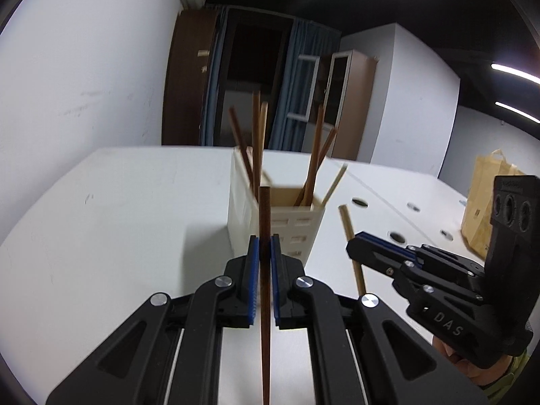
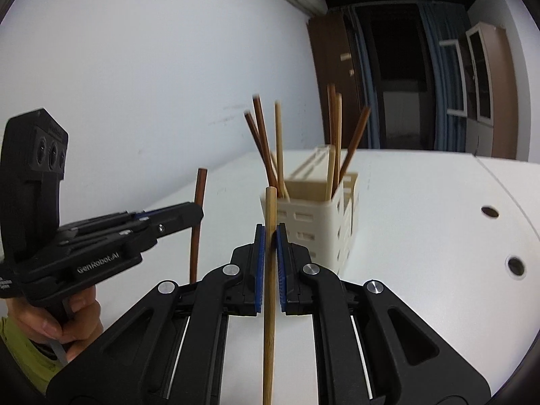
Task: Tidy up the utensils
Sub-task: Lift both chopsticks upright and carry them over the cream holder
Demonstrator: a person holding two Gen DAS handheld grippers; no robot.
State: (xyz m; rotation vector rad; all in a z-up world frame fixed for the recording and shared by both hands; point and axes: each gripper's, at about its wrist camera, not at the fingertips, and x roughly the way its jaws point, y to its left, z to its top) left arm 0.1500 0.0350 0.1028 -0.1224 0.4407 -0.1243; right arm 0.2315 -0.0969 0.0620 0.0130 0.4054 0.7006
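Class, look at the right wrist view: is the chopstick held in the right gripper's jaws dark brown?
No, the right gripper is shut on a light bamboo chopstick; the dark brown chopstick is in the left gripper.

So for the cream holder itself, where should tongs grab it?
Grip the holder by its near top rim, coming from above: it stands upright and open-topped, with thin slotted walls. Chopsticks lean out over the rim, so pick a gap between them.
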